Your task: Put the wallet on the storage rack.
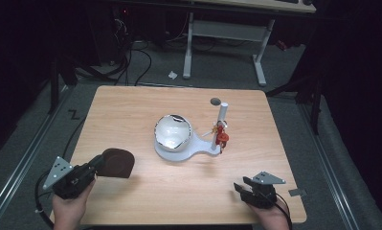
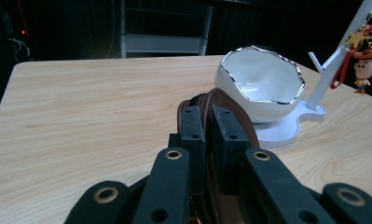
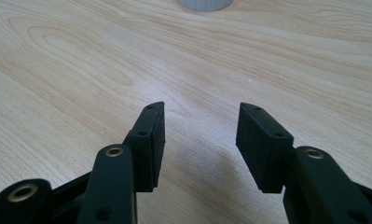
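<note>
My left gripper [image 1: 100, 165] is shut on a flat, dark brown leather pouch [image 1: 117, 163], holding it just above the front left of the wooden table [image 1: 131, 110]. In the left gripper view the jaws [image 2: 207, 126] clamp the pouch's edge [image 2: 235, 109], which points toward a white bowl [image 2: 260, 77]. That bowl [image 1: 173, 132] has a silver rim and rests on a white stand [image 1: 198, 149] with an upright post [image 1: 222, 115]. A red cowboy keychain [image 1: 221, 136] hangs from the post. My right gripper [image 1: 241, 184] is open over bare wood near the front right, with nothing between its jaws [image 3: 200, 135].
A round grey hole [image 1: 215, 101] sits in the tabletop behind the post. A small grey tag [image 1: 297, 192] lies near the table's right front corner. Beyond the far edge, a white desk frame [image 1: 260, 57] and cables stand on the floor.
</note>
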A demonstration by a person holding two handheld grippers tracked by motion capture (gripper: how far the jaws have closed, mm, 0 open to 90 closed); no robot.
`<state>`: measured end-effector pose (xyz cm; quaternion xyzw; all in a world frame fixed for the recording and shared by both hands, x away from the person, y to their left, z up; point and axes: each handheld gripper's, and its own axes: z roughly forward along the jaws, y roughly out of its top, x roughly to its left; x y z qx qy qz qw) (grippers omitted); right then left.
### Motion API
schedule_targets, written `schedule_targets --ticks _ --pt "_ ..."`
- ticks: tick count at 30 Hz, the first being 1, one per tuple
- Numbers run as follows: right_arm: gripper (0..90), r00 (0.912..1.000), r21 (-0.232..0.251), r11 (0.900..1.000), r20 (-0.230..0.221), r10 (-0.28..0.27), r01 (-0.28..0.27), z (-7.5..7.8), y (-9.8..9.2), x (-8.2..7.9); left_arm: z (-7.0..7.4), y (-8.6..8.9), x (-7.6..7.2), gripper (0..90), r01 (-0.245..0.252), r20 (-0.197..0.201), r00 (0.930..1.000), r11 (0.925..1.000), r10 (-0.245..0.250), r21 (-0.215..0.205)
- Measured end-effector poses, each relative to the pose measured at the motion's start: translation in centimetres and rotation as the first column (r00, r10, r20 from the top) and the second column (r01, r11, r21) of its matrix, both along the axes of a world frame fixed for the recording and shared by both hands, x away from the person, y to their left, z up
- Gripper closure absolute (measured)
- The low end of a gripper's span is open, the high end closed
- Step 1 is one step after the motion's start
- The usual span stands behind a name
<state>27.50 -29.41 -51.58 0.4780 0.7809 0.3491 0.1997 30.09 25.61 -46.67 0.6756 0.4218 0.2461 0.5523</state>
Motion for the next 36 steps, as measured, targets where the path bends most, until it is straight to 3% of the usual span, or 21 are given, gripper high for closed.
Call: schedule_targets --ticks 12,16,36 --pt "52.7 1.0000 0.022 1.000 -0.001 -0.001 0.001 0.0 -0.4 0.2 1.3 -2.6 0.7 84.0 0.037 -0.001 0.9993 0.9991 -0.037 0.019" --pt "52.9 1.0000 0.030 1.000 0.004 0.001 -0.001 0.0 -0.7 0.2 2.1 -3.7 1.1 84.0 0.038 0.006 0.9993 0.9993 -0.038 0.004" --pt "53.3 0.9994 0.062 0.998 0.034 -0.004 0.002 0.7 -1.1 -0.1 5.8 -10.1 5.8 83.9 0.075 0.026 0.9969 0.9972 -0.075 0.006"
